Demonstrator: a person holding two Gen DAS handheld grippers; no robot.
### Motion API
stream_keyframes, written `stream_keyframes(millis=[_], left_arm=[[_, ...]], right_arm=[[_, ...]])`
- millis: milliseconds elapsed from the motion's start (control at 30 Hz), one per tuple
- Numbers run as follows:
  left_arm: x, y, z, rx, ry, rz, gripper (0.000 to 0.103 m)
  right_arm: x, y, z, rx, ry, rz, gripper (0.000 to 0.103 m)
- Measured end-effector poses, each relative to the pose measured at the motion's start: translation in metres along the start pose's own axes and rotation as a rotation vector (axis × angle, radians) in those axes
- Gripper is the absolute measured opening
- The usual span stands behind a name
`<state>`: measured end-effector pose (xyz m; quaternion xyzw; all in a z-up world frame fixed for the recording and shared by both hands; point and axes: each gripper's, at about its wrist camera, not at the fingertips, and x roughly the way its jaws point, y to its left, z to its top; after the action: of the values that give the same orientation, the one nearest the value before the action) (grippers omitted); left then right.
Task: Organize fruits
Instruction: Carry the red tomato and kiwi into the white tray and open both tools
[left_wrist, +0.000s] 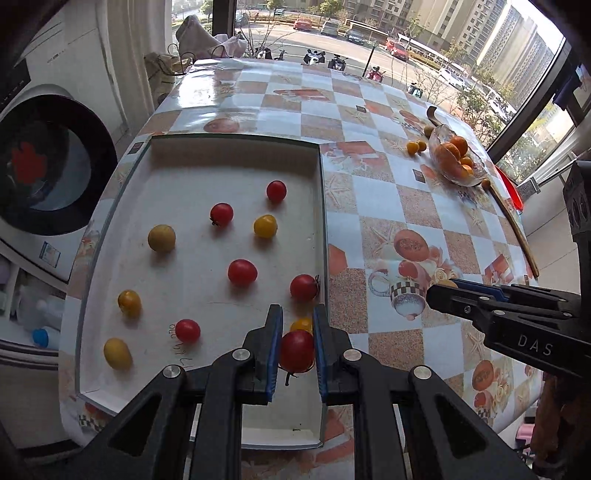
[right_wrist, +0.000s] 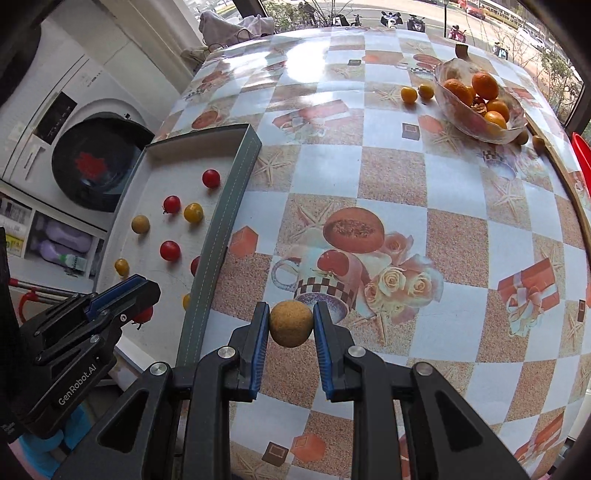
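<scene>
My left gripper (left_wrist: 297, 317) is shut on a red cherry tomato (left_wrist: 296, 350) and holds it over the near right corner of a shallow white tray (left_wrist: 184, 155). Several red and yellow small fruits lie in the tray, such as a red one (left_wrist: 242, 272) and a yellow one (left_wrist: 265, 226). My right gripper (right_wrist: 290, 306) is shut on a brownish-yellow round fruit (right_wrist: 290, 323) above the patterned tablecloth, right of the tray (right_wrist: 218, 229). The left gripper also shows in the right wrist view (right_wrist: 144, 291).
A glass bowl (right_wrist: 480, 129) with oranges (right_wrist: 485, 85) stands at the table's far right, with small yellow fruits (right_wrist: 409, 94) beside it. A washing machine (left_wrist: 55, 166) stands left of the table. A window runs behind.
</scene>
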<state>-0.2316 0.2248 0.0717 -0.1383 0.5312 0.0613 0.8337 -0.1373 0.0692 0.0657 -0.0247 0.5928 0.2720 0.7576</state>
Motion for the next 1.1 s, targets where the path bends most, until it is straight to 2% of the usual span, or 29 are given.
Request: stream_keyframes(millis=[267,433,700,1100], left_arm=[[-0.005,0.059,-0.02,-0.127,-0.001,0.092,0.018],[0.005,0.08,-0.026,-0.17,0.008,0.134,0.018],[0.021,0.089,-0.031,-0.181,0.025,0.164,0.018],[0.03,0.085,-0.033,-0.158,0.057,0.191,0.018]], right_arm=[[0.027,0.05,0.029,-0.099,0.03,0.048,0.026],[0.046,0.07,0.047,-0.129,0.051,0.056,0.026],[0.075,0.088,0.065,-0.131,0.083,0.042,0.026],[0.104,0.096,0.068,-0.151,0.127,0.007,0.027]])
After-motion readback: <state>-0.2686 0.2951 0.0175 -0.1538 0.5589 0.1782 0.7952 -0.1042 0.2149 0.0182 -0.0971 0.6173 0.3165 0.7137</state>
